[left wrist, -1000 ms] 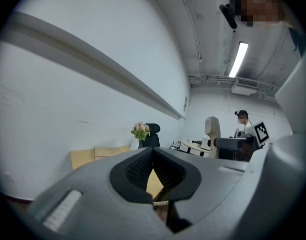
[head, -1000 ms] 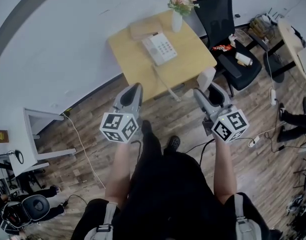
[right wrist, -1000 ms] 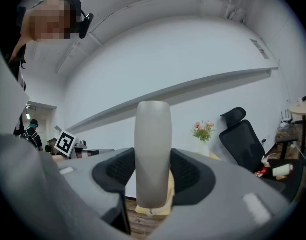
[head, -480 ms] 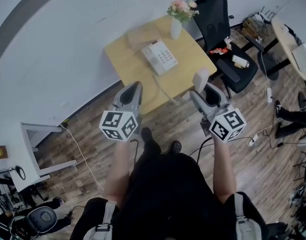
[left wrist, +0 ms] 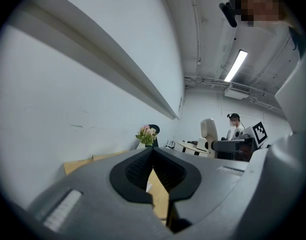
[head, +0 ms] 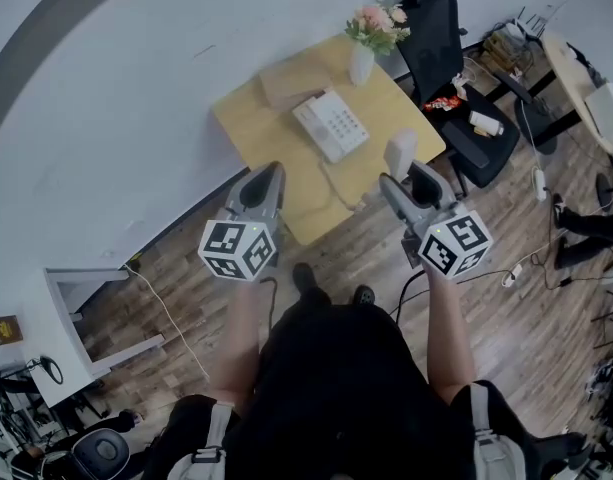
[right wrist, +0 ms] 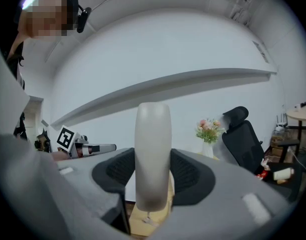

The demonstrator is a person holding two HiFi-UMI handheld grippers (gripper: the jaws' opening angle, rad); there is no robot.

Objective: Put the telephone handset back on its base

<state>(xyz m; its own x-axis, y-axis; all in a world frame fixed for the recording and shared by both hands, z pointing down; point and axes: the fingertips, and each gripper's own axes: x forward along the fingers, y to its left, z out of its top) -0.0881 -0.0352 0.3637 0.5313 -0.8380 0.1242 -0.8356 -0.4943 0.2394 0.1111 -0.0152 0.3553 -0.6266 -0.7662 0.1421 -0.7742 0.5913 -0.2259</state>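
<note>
The white telephone base (head: pixel 331 126) with its keypad lies on a small yellow table (head: pixel 261 133). A coiled cord (head: pixel 336 182) runs from it toward the front edge. My right gripper (head: pixel 401 173) is shut on the white handset (head: pixel 399 154), holding it upright above the table's front right corner, apart from the base. In the right gripper view the handset (right wrist: pixel 153 154) stands between the jaws. My left gripper (head: pixel 269 173) is shut with nothing in it, over the table's front edge; its jaws meet in the left gripper view (left wrist: pixel 153 154), where the handset (left wrist: pixel 208 132) shows at right.
A vase of pink flowers (head: pixel 371 33) and a flat brown box (head: pixel 289 81) stand at the table's back by the white wall. A black office chair (head: pixel 456 63) carrying small items is right of the table. Cables (head: pixel 521 268) trail over the wooden floor.
The person has stepped toward the table, so the base and table now lie closer under both grippers. The right gripper still holds the handset; the left stays shut.
</note>
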